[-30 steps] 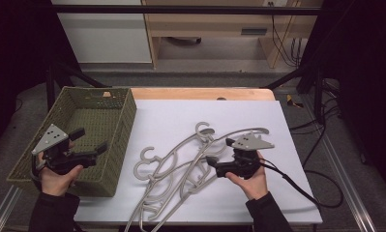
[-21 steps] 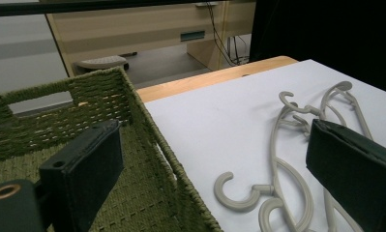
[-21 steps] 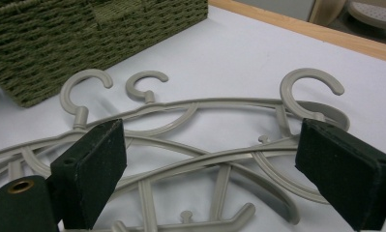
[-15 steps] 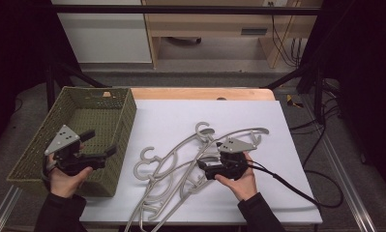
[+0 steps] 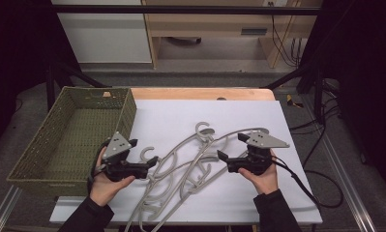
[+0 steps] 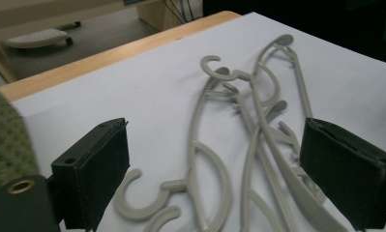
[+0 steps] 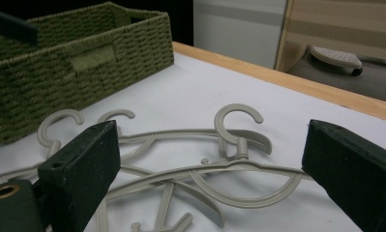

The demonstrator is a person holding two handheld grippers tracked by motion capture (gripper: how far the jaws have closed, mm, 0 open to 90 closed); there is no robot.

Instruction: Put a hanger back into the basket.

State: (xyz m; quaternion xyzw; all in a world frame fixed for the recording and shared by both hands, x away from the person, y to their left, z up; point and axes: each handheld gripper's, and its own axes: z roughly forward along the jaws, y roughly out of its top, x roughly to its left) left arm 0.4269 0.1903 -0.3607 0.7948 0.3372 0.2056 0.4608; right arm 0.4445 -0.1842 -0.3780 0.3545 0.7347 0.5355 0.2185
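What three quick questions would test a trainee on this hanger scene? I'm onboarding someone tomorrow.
1. True or false: the left tool is shut on a hanger.
2. Where does the green woven basket sit relative to the grey hangers: A) to their left, B) to their right, C) on top of them?
3. What lies between the right tool's open jaws?

Key:
1. False; its jaws stand apart in the left gripper view, gripping nothing.
2. A, in the high view.
3. The tangled hangers on the white table cover.
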